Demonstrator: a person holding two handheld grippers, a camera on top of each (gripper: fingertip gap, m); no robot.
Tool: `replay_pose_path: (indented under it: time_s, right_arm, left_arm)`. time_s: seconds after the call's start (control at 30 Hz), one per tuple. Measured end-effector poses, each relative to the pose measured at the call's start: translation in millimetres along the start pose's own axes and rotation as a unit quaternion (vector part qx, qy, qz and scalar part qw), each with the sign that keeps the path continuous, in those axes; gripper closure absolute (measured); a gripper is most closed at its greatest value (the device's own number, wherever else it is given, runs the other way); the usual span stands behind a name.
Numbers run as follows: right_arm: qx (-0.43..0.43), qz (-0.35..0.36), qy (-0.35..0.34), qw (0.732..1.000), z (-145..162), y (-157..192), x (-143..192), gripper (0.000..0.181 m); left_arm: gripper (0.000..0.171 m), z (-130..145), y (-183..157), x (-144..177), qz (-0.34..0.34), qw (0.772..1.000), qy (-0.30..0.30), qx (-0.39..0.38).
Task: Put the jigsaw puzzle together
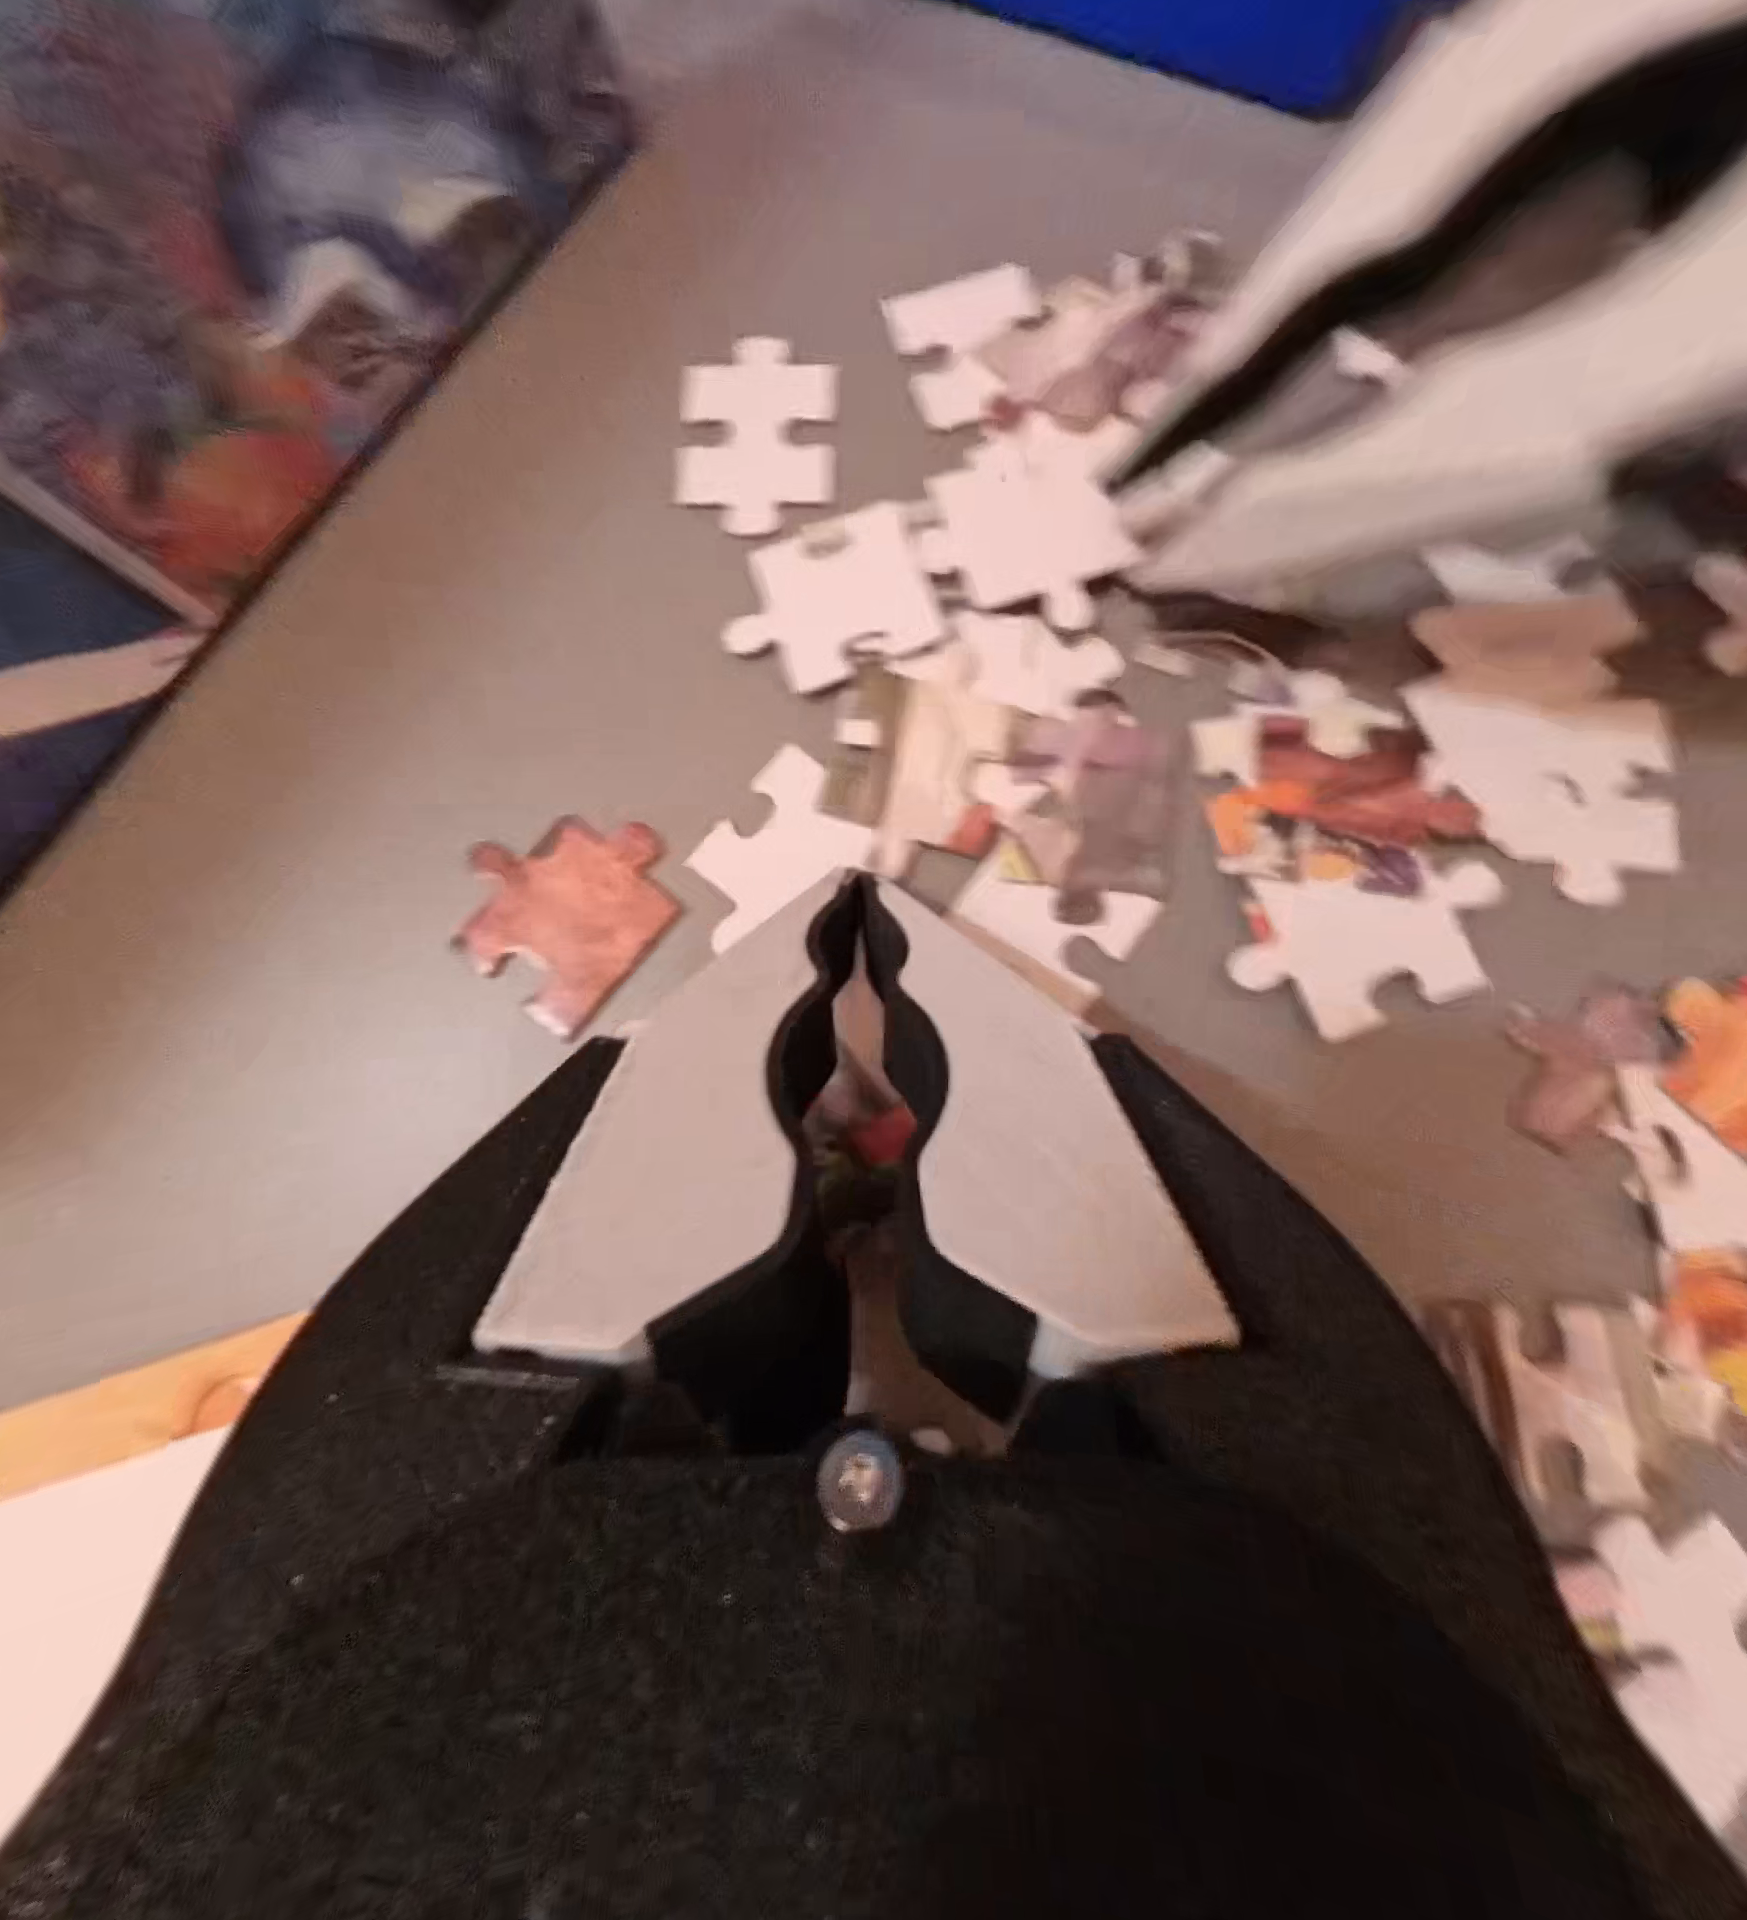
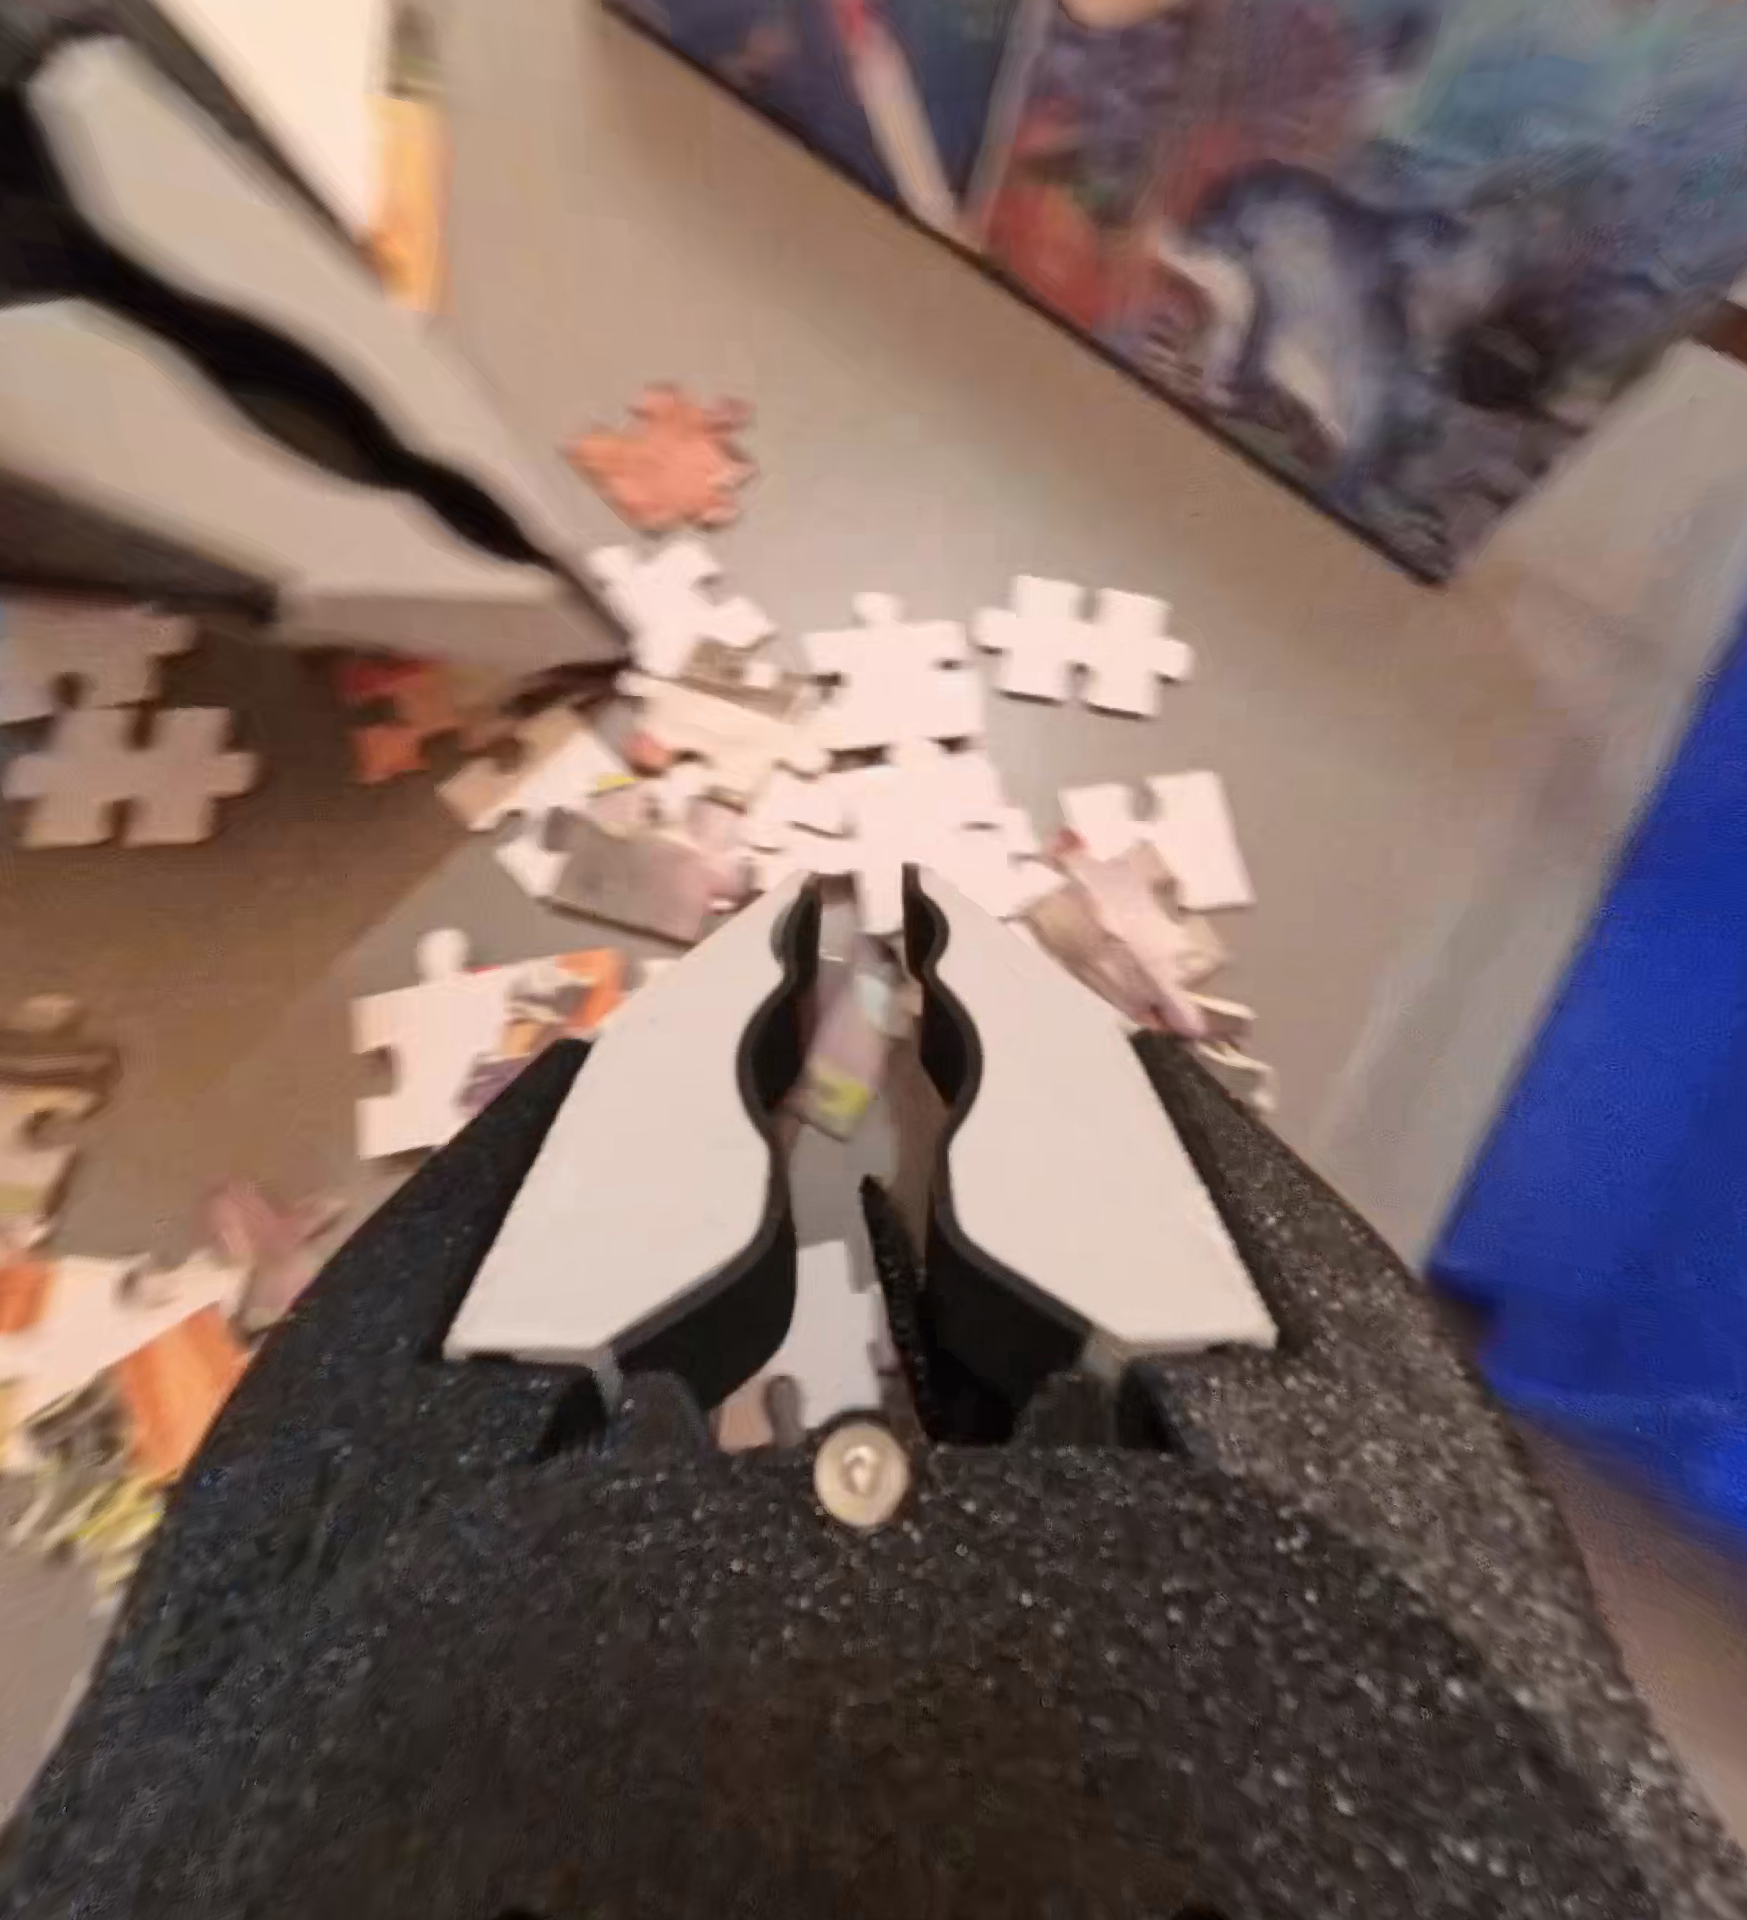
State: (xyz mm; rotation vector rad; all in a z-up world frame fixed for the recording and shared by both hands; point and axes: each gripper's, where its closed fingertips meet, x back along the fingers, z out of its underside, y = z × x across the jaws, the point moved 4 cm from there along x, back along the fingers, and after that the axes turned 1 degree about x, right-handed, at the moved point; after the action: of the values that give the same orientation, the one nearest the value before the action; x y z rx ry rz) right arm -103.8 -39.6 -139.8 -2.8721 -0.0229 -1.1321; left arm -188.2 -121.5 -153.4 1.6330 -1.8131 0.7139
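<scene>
Grey table (image 2: 952, 436), pieces (image 2: 890, 686) beyond right claw (image 2: 864, 883)

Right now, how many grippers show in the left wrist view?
2. The left gripper fills the bottom centre, its tips together. The right gripper reaches in from the top right, blurred, over the loose puzzle pieces. Nothing suggests a hidden one.

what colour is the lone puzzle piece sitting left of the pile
Pinkish copper, clearest in the left wrist view.

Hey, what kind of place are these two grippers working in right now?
Probably a tabletop set up for a jigsaw, indoors. Loose puzzle pieces lie scattered on a plain grey table, many face down, with the illustrated puzzle box beside them. A blue object sits at the edge; the room beyond isn't visible.
</scene>
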Motion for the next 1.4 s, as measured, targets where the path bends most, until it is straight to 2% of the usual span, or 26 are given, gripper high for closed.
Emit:
replay_pose_path:
  time_s: [0.07, 0.1, 0.17, 0.23, 0.3, 0.37, 0.4, 0.5, 0.57, 0.67, 0.7, 0.77, 0.83, 0.87, 0.9, 0.93, 1.0, 1.03, 1.07, 1.17, 1.23, 1.33, 1.37, 1.4]
  right_arm:
    - [-0.029, 0.060, 0.011, 0.998, 5, -25, -3, 0.151]
    - [-0.037, 0.066, 0.011, 0.997, 6, -29, -6, 0.143]
    - [-0.058, 0.022, 0.000, 0.998, 4, -19, -11, 0.145]
    - [-0.054, -0.053, -0.005, 0.997, 3, 3, -10, 0.145]
    - [-0.028, -0.156, 0.013, 0.987, 6, 34, -3, 0.161]
    - [-0.017, -0.215, 0.027, 0.976, 10, 51, 6, 0.149]
    - [-0.014, -0.212, 0.022, 0.977, 10, 51, 9, 0.144]
    - [-0.039, -0.140, -0.024, 0.989, 8, 28, 16, 0.145]
    - [-0.072, -0.052, -0.031, 0.996, 13, -1, 18, 0.141]
    - [-0.112, 0.075, -0.011, 0.991, 25, -45, 21, 0.136]
    - [-0.119, 0.084, -0.010, 0.989, 26, -49, 22, 0.134]
    - [-0.121, 0.055, -0.011, 0.991, 26, -42, 16, 0.133]
    - [-0.099, 0.046, 0.013, 0.994, 27, -35, 8, 0.136]
    - [-0.080, 0.056, 0.020, 0.995, 27, -34, 7, 0.148]
    - [-0.072, 0.062, 0.024, 0.995, 27, -33, 7, 0.151]
    - [-0.072, 0.040, 0.022, 0.996, 27, -26, 7, 0.155]
    - [-0.065, -0.122, 0.029, 0.990, 26, 14, 13, 0.165]
    - [-0.065, -0.208, 0.042, 0.975, 29, 36, 20, 0.160]
    - [-0.065, -0.247, 0.051, 0.966, 30, 46, 24, 0.151]
    - [-0.063, -0.218, 0.024, 0.974, 27, 38, 30, 0.153]
    - [-0.071, -0.180, -0.004, 0.981, 24, 24, 38, 0.154]
    - [-0.102, -0.087, -0.037, 0.990, 30, -5, 51, 0.159]
    - [-0.114, -0.058, -0.044, 0.991, 35, -13, 56, 0.160]
    - [-0.125, -0.031, -0.041, 0.991, 43, -21, 60, 0.160]
  left_arm:
    - [0.171, 3, -29, 2, 0.059, 0.997, 0.017, -0.050]
    - [0.171, 4, -41, 4, 0.088, 0.994, 0.022, -0.064]
    - [0.171, -3, -47, 7, 0.099, 0.993, 0.003, -0.068]
    - [0.171, -13, -30, 9, 0.072, 0.997, -0.021, -0.028]
    - [0.168, -23, 4, 11, 0.015, 0.998, -0.047, 0.032]
    - [0.161, -33, 35, 10, -0.027, 0.995, -0.065, 0.073]
    - [0.159, -39, 43, 7, -0.030, 0.994, -0.071, 0.083]
    - [0.159, -61, 42, -13, -0.007, 0.994, -0.075, 0.075]
    - [0.156, -78, 34, -32, 0.002, 0.997, -0.063, 0.038]
    - [0.150, -97, 22, -62, 0.014, 1.000, -0.020, -0.004]
    - [0.150, -97, 16, -69, 0.027, 1.000, 0.001, -0.010]
    - [0.150, -89, 3, -79, 0.044, 0.998, 0.031, -0.029]
    - [0.162, -82, -11, -76, 0.056, 0.997, 0.018, -0.048]
    - [0.167, -76, -24, -71, 0.089, 0.994, 0.018, -0.052]
    - [0.167, -69, -36, -63, 0.127, 0.990, 0.025, -0.053]
    - [0.166, -62, -45, -55, 0.155, 0.986, 0.034, -0.053]
    - [0.164, -54, -47, -36, 0.174, 0.983, 0.025, -0.052]
    - [0.164, -52, -41, -24, 0.169, 0.985, 0.013, -0.044]
    - [0.163, -50, -28, -14, 0.151, 0.988, 0.002, -0.028]
    - [0.154, -34, 29, 8, 0.040, 0.999, -0.009, 0.027]
    - [0.154, -20, 55, 11, -0.013, 0.999, -0.005, 0.045]
    - [0.154, -8, 77, 0, -0.065, 0.996, 0.021, 0.058]
    - [0.158, -5, 75, -5, -0.064, 0.995, 0.034, 0.063]
    - [0.171, -6, 68, -8, -0.054, 0.996, 0.034, 0.069]
